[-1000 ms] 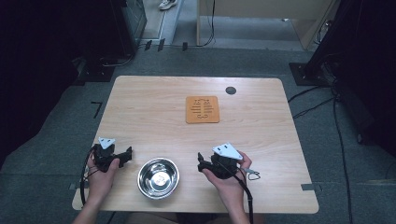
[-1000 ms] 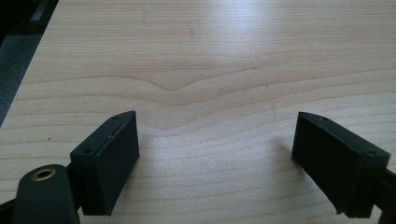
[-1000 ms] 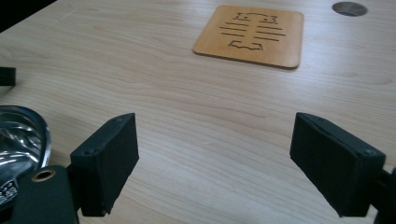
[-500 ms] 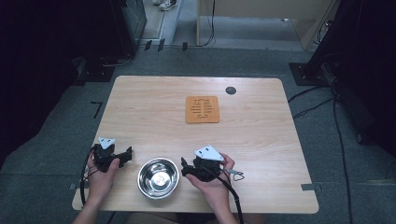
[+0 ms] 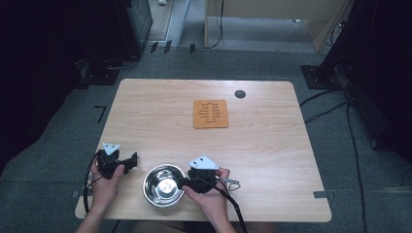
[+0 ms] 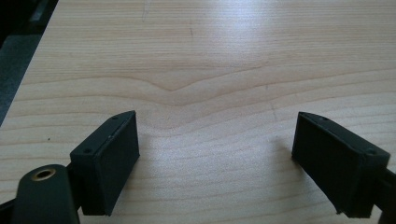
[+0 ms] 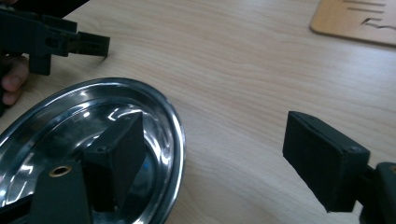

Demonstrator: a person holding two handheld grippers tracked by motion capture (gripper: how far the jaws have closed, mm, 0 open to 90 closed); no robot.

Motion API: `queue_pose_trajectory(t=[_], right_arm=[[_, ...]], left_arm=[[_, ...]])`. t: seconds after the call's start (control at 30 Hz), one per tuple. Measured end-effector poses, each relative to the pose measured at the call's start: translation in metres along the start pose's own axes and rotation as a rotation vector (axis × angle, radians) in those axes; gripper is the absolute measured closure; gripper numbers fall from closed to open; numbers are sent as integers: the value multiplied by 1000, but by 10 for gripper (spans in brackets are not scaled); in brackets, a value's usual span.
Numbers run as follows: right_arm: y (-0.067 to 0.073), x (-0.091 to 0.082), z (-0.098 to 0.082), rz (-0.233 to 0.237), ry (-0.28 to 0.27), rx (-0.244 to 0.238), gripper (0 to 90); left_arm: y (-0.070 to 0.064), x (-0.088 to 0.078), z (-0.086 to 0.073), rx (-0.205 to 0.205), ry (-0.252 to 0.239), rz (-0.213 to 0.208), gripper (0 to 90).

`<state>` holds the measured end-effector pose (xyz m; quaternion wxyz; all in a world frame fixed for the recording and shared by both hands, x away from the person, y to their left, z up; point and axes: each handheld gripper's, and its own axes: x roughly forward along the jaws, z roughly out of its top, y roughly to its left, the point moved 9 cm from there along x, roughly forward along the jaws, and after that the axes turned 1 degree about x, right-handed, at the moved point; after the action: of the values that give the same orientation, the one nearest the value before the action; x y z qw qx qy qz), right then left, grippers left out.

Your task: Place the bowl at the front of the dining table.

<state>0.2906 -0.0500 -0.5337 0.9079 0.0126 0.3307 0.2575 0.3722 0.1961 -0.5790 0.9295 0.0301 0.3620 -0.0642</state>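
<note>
The right gripper [image 7: 212, 163] has its jaws spread wide, and they have just been closing a little. They straddle the near rim of the steel bowl [image 7: 93, 121]: one jaw hangs inside the bowl over its shiny wall, the other stands outside over bare wood, well clear of the rim. The rim lies between them, but neither pad presses on it, so nothing is pinched. In the high view the right gripper [image 5: 182, 183] sits at the bowl's right edge, held by the person's right hand [image 5: 209, 196], with its cable trailing toward the table's near edge.

The steel bowl [image 5: 163, 185] rests upright on the wooden table [image 5: 272, 155] close to the near edge, between the two hands.

The left gripper [image 6: 217, 158] also stands wide open with nothing between its jaws; below them is bare wood grain. In the high view the left gripper [image 5: 132, 159] is just left of the bowl, apart from it, pointing across the table toward the right, held by the left hand [image 5: 107, 177].

Farther out, near the middle of the table, lies a flat orange-brown trivet [image 5: 210, 113] with slots cut in it, and beyond that a small dark round disc [image 5: 240, 93] by the far edge.
</note>
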Motion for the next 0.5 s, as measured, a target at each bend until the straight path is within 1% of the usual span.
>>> queue_pose_trajectory(t=[0.03,0.07,0.1,0.13,0.17,0.23,0.3,0.33,0.47,0.5], right_arm=[[2,1,-2,15,10,1,275],[4,3,-3,23,16,7,283],[6,4,-4,33,22,8,310],[9,5,-5,53,31,12,365],[15,7,-9,115,64,31,385],[16,8,-10,119,71,33,394],[18,14,-15,111,90,30,415],[18,14,-15,111,90,30,415],[23,20,-20,93,117,17,429],[25,22,-23,87,135,24,471]], left_arm=[[0,0,0,0,0,0,147],[0,0,0,-1,0,0,147],[0,0,0,0,0,0,147],[0,0,0,0,0,0,147],[0,0,0,1,0,0,147],[0,0,0,0,0,0,147],[0,0,0,1,0,1,147],[0,0,0,1,0,1,147],[0,0,0,1,1,1,147],[0,0,0,1,1,1,147]])
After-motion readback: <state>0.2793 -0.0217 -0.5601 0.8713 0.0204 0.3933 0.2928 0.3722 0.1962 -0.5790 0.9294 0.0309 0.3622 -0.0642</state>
